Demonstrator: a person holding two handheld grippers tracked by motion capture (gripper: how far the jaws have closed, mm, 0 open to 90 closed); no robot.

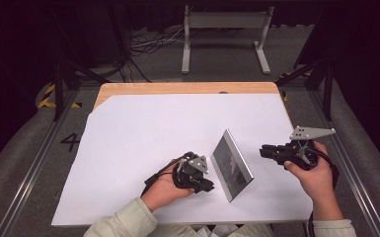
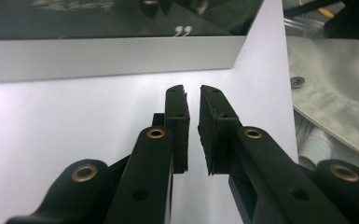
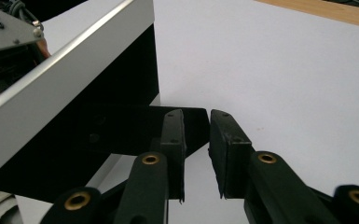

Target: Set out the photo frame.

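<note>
Black jaws of the left gripper [image 2: 192, 100] stand nearly together, a narrow slit between the pads and nothing in it. Those of the right gripper [image 3: 196, 123] are likewise narrowly parted and empty; their tips lie just in front of the dark back support of the picture frame [image 1: 232, 164], and whether they touch it cannot be told. Seen from the high view, the frame stands propped on the white sheet [image 1: 143, 133] that covers the wooden counter [image 1: 177, 88], between the two grippers. Its long axis runs from about 11 o'clock to 5 o'clock. From the left gripper [image 1: 202, 183] the frame lies at 3 o'clock, just beside; from the right gripper [image 1: 266, 151] it lies at 9 o'clock, near. Judged from these positions, the left hand [image 1: 165, 190] is the nearer.
</note>
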